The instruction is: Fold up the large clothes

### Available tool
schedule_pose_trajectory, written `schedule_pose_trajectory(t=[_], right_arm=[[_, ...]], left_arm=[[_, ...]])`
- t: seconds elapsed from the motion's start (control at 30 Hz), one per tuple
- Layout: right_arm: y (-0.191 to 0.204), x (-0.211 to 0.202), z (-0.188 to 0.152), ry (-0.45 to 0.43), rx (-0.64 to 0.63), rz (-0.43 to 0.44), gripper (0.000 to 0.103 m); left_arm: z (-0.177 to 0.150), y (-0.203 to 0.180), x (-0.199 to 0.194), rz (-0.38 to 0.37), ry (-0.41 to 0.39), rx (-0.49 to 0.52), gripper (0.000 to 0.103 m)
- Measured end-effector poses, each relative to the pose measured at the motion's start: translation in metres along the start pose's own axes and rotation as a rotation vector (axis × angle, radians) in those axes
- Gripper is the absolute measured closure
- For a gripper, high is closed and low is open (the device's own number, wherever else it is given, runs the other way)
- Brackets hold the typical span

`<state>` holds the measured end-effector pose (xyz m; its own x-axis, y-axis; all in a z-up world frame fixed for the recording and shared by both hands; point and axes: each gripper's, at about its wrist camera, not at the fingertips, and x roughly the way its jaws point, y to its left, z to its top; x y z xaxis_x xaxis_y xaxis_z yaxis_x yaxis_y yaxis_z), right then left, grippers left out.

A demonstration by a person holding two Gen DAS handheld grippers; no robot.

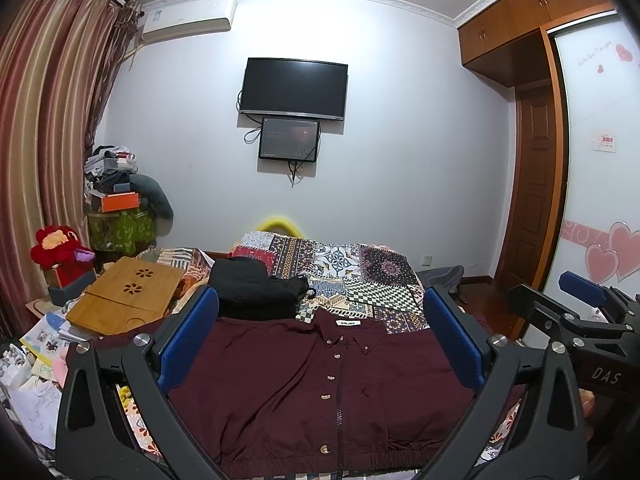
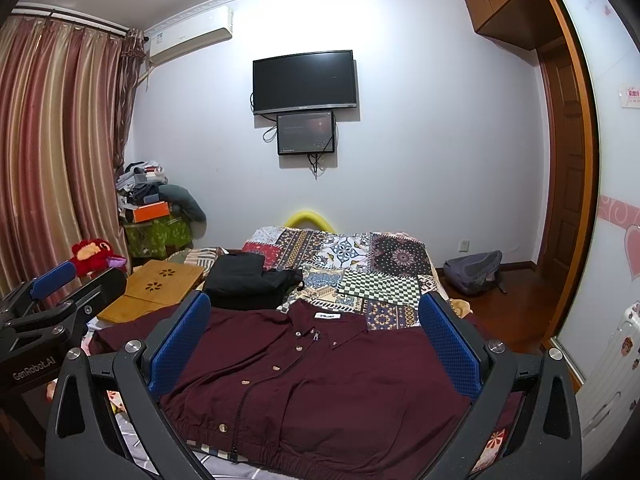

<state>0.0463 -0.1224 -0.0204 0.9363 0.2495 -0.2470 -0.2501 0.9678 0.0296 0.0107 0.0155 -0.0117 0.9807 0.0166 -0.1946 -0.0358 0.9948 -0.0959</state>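
The maroon jacket (image 1: 320, 392) lies flat directly ahead of both gaping, empty tongs, left tongs (image 1: 320, 340) and right tongs (image 2: 316, 344), collar pointing away, hem nearest.

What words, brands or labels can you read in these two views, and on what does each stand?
"DAS": on the right gripper body, left wrist view.
"GenRobot.AI": on the left gripper body, right wrist view.
Collar label of the maroon shirt: too blurred.
Air conditioner sticker, wall sign, wardrobe door lettering: too small.
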Motion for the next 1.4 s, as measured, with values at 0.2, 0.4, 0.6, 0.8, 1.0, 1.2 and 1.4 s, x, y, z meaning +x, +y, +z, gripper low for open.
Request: schedule_pose_trajectory(t=[0.2,0.4,0.6,0.8,1.0,1.2,1.4], right_arm=[[0.000,0.000,0.000,0.000,0.000,0.000,0.000],[-0.001,0.001,-0.003,0.001,0.000,0.000,0.000],[-0.002,0.002,-0.004,0.003,0.000,0.000,0.000],[-0.001,0.003,-0.005,0.008,-0.003,-0.002,0.000],[-0.002,0.005,-0.005,0.016,-0.004,-0.004,0.000],[-0.001,0.010,-0.001,0.035,-0.008,-0.005,0.000],[0.002,0.021,0.001,0.064,-0.019,-0.010,0.000]], left_arm=[[0.002,-0.005,0.000,0.001,0.001,0.002,0.000],[0.001,0.000,-0.001,-0.002,0.001,-0.004,0.000],[0.000,0.001,-0.001,0.002,0.001,-0.002,0.000],[-0.001,0.001,-0.001,-0.001,0.004,-0.004,0.000],[-0.001,0.003,0.003,-0.001,0.011,-0.007,0.000],[0.000,0.003,0.009,0.004,0.022,-0.013,0.000],[-0.002,0.009,0.021,0.008,0.042,-0.030,0.000]])
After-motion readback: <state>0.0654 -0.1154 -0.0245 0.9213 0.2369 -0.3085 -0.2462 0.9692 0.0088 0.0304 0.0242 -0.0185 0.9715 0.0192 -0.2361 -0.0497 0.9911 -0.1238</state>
